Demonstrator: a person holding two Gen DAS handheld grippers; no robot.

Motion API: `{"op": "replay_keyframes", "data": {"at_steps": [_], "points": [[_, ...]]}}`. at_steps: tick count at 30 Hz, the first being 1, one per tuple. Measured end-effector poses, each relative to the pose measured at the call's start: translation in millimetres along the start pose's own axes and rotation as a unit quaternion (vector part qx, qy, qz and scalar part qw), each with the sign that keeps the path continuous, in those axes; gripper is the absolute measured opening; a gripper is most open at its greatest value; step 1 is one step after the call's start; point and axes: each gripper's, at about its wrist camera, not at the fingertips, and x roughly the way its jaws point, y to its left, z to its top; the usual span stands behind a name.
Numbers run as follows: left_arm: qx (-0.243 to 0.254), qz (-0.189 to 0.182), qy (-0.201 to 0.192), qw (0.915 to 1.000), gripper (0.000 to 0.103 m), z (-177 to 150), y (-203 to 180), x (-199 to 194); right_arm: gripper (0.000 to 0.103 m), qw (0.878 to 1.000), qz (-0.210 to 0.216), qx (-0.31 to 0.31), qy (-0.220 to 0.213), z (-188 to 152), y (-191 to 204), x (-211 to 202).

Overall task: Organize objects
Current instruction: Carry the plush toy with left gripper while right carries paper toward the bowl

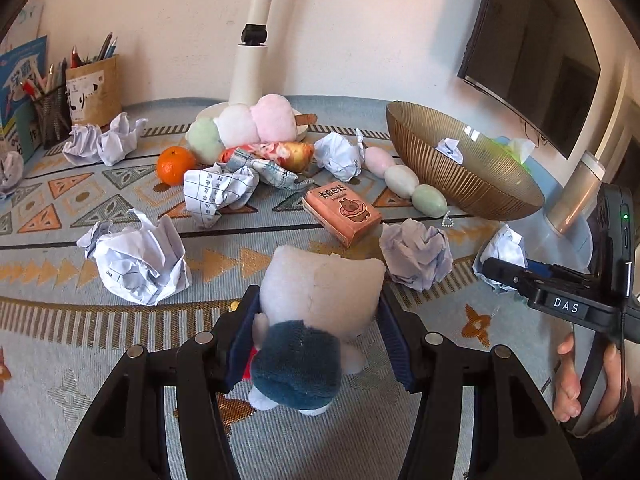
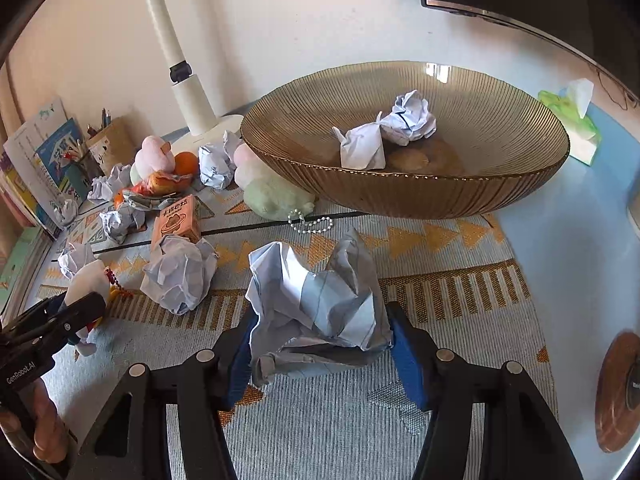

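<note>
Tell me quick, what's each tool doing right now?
Left tool: closed on the plush toy.
Right tool: closed on a crumpled paper ball.

Left gripper: clamped on plush toy.
Ahead: orange box.
Right: paper ball, possibly touching nothing.

A woven grey-blue table mat with orange triangles carries the clutter — crumpled white paper balls, a round orange tangerine, a small orange cardboard box, a ribbed amber glass bowl — and a white lamp base.
</note>
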Motion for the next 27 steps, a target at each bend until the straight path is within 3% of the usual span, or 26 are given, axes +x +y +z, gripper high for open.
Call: {"op": "replay_keyframes", "data": {"at_steps": [7, 10, 12, 17, 19, 21, 24, 27], "points": [[0.021, 0.025, -0.001, 0.9995, 0.054, -0.3, -9.2, 2.3, 0.058, 1.000, 0.007, -0.003, -0.022, 0.2, 1.1, -7.1], [0.021, 0.033, -0.017, 0.9991, 0.054, 2.3, -11.9, -5.3, 0.058, 0.997, 0.045, 0.007, -0.058, 0.3, -5.6, -24.9], [0.017, 0.013, -0.030, 0.9993, 0.054, 11.3, -16.8, -15.3, 0.058, 0.994, 0.079, 0.021, -0.073, 2.0, -12.2, -37.3], [0.078, -0.031, -0.081, 0.9932, 0.054, 66.2, -62.6, -41.9, 0.059, 0.989, 0.070, 0.051, -0.118, 43.2, -28.3, -81.5], [0.093, -0.054, -0.089, 0.9902, 0.054, 93.8, -82.8, -40.3, 0.059, 0.987, 0.040, 0.068, -0.140, 65.1, -37.5, -95.7], [0.106, -0.067, -0.086, 0.9884, 0.054, 118.1, -103.9, -29.5, 0.059, 0.985, 0.008, 0.092, -0.144, 83.8, -49.6, -97.0], [0.133, -0.060, -0.085, 0.9857, 0.054, 140.4, -131.5, -1.5, 0.059, 0.983, 0.006, 0.133, -0.125, 99.8, -69.5, -81.4], [0.127, -0.066, -0.073, 0.9870, 0.054, 152.5, -144.6, 27.9, 0.059, 0.981, -0.003, 0.152, -0.118, 103.2, -80.5, -71.4]]}}
